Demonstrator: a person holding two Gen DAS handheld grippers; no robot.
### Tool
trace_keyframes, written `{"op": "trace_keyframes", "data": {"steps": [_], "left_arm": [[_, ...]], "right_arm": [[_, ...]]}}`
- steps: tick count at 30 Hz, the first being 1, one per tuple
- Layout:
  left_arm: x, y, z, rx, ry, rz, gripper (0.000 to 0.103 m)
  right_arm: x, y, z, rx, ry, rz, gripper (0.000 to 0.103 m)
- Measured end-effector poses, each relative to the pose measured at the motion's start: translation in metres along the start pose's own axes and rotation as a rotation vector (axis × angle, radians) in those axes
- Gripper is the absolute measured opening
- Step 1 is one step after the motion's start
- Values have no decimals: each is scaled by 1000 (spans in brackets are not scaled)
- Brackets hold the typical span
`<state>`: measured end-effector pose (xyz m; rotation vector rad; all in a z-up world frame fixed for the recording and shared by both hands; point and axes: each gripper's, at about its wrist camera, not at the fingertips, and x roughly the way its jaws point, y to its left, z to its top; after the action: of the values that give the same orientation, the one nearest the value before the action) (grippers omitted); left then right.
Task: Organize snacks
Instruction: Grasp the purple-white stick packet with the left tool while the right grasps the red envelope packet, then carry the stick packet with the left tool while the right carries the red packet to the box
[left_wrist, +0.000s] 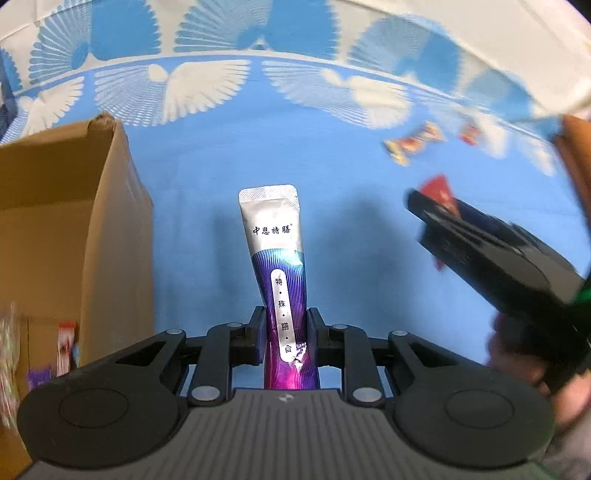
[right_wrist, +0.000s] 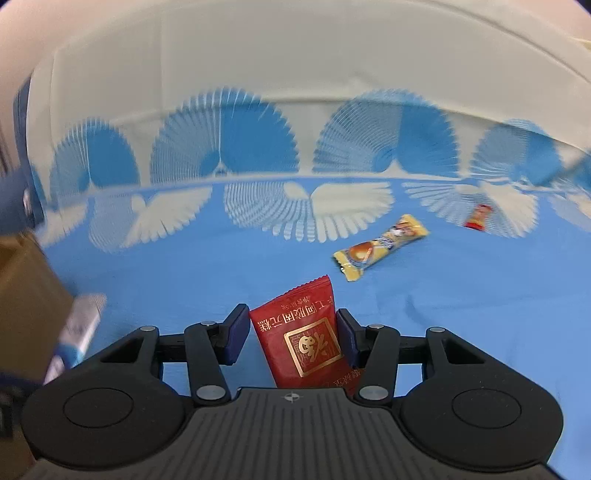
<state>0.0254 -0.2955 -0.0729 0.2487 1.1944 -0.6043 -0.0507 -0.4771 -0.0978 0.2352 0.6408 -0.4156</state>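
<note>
A slim sachet (left_wrist: 275, 258), silver at the top and purple below, stands up between the pads of my left gripper (left_wrist: 286, 332), which is shut on its lower part above the blue cloth. A red snack packet (right_wrist: 306, 339) with a gold square label sits in my right gripper (right_wrist: 291, 332), whose pads press its sides. The left wrist view shows the right gripper (left_wrist: 436, 210) at the right, lifted off the cloth with the red packet (left_wrist: 441, 190) poking out. An open cardboard box (left_wrist: 55, 221) stands just left of the left gripper.
A yellow snack bar (right_wrist: 380, 245) and a small red candy (right_wrist: 479, 217) lie on the blue-and-white patterned cloth (right_wrist: 184, 266), far right of both grippers. Several wrapped snacks (left_wrist: 66, 343) lie inside the box. The box corner (right_wrist: 26, 295) shows at the left of the right wrist view.
</note>
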Motion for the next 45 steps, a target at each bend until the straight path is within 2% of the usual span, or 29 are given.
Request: {"op": "trace_keyframes", "data": {"steps": [5,10,16,21,31,36,45], "left_arm": [[-48,3,-45,59,-22,-62,24],[-93,28,-70,84,-90,-49,24],[-151,80,-99,14,-173,2,24],[-194,127,-121,-59,-232,55,24],[-249,193,-169,-187,-308,86,24],[-265,204,-183,-203,-349,87,24],[-279,210,-197,-219,-360,100,24]], "right_arm": [[-69,33,-9,47,-31,-10,53],[-127,78,-18,38,-22,22,53],[-183,148,-24,-30,5,138,53],[-220,204,-24,-80,-5,230,54],[-271,284,-33,-154,-26,339,54],[-294,309,-46,-187,-20,354,54],[-310,328,-58,-226,-26,377,54]]}}
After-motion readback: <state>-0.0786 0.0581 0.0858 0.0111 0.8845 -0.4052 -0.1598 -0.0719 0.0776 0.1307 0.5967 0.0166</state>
